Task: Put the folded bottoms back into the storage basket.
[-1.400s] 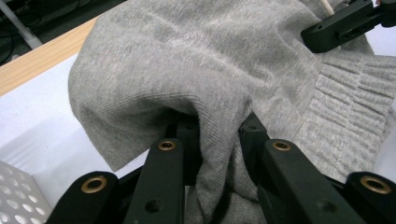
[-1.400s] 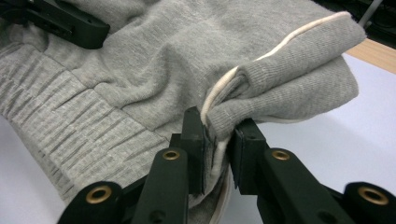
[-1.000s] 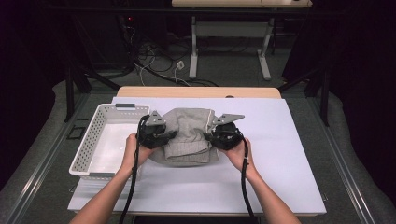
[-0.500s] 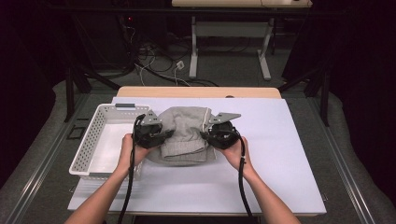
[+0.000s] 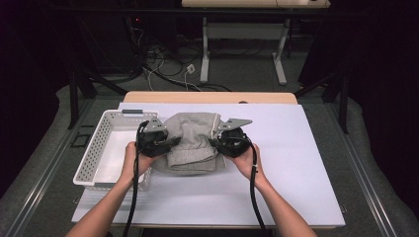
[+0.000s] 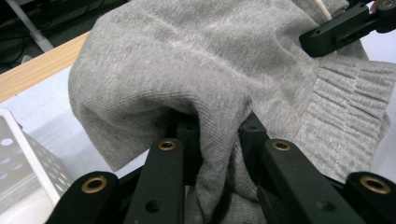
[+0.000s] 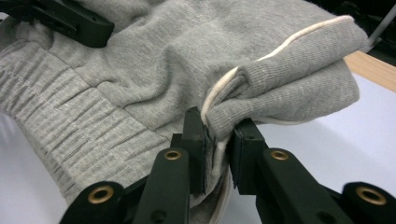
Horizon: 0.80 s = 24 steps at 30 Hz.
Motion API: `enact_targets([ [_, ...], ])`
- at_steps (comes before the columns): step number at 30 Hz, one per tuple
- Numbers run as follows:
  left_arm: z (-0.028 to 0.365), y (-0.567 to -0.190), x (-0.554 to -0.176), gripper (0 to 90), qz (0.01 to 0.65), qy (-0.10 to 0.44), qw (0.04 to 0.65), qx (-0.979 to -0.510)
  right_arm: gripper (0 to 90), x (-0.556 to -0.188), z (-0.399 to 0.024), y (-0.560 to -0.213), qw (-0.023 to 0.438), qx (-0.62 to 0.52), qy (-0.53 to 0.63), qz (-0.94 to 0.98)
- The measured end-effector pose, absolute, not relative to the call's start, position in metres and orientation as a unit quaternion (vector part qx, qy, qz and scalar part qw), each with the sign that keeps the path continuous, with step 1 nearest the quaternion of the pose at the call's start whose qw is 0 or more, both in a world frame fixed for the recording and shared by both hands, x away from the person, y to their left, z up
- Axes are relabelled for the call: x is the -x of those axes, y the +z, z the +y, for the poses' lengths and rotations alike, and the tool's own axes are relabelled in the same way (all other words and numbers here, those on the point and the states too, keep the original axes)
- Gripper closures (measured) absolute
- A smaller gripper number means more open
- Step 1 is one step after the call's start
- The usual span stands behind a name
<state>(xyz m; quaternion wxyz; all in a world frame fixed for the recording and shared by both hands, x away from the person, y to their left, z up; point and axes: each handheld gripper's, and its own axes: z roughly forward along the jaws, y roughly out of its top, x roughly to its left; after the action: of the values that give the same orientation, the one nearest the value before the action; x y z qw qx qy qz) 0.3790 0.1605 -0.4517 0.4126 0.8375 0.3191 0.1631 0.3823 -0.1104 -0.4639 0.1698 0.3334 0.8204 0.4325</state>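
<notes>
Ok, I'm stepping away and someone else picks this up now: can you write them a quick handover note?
Left hand-held gripper: shut on the grey garment, at its left side.
Right hand-held gripper: shut on its right side, on a white-trimmed edge.
The garment is bunched on the white sheet, just right of the basket.
Done: both sides gripped.
Left: probably finishing the fold or moving it to the basket.

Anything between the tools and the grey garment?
Nothing visible: both the left tool and the right tool are already shut on folds of the grey knit garment on the white table cover.
</notes>
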Motion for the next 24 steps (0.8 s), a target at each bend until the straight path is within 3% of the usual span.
enact_targets([
  [24, 0.179, -0.441, -0.374, 76.7, 0.325, 0.176, 0.415, -0.831, 78.5, -0.386, -0.093, -0.454, 0.169, -0.32, 0.442, 0.821],
])
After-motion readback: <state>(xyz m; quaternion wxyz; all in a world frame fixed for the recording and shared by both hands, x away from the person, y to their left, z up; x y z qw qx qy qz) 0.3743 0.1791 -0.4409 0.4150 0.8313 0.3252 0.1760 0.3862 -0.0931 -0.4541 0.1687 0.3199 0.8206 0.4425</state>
